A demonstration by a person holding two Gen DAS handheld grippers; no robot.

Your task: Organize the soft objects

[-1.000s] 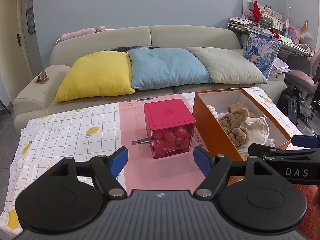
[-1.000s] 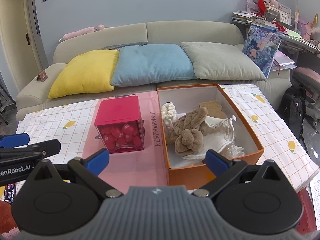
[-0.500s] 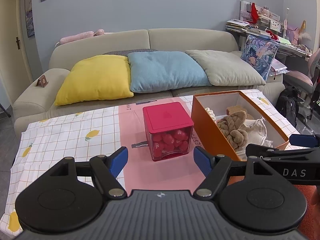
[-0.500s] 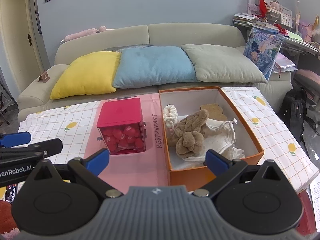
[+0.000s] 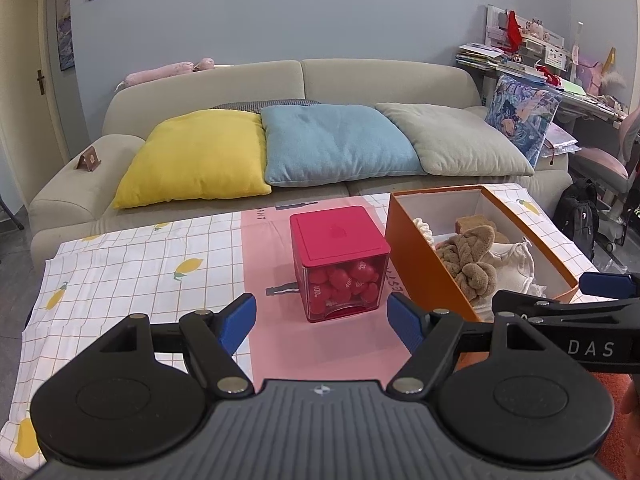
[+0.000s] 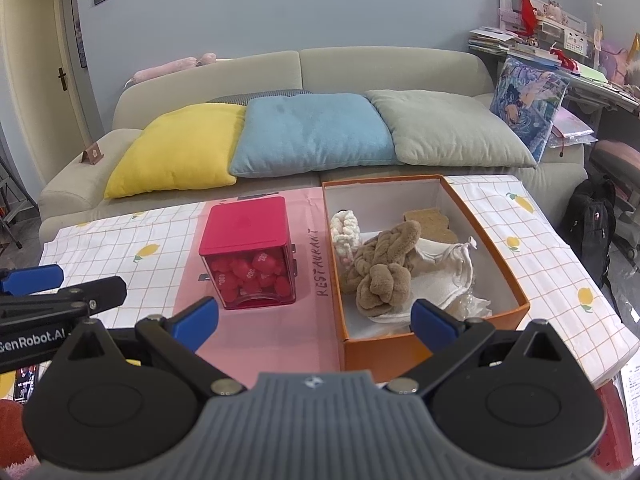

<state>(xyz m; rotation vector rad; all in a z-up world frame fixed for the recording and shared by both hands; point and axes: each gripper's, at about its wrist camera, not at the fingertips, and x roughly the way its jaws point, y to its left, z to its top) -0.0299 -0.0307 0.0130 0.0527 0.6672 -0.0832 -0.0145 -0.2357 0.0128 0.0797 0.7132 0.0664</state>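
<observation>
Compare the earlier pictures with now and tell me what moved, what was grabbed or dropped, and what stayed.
Both grippers have drawn back and up a little from the table: the red box and the orange box look smaller and farther in both views. Nothing was grabbed or let go; the left gripper and right gripper stay open and empty. The brown knotted plush and white cloth lie unchanged in the orange box.

Home living room, beige sofa (image 5: 304,80), 3 cushions (image 5: 336,144), cluttered desk (image 5: 532,60)
</observation>
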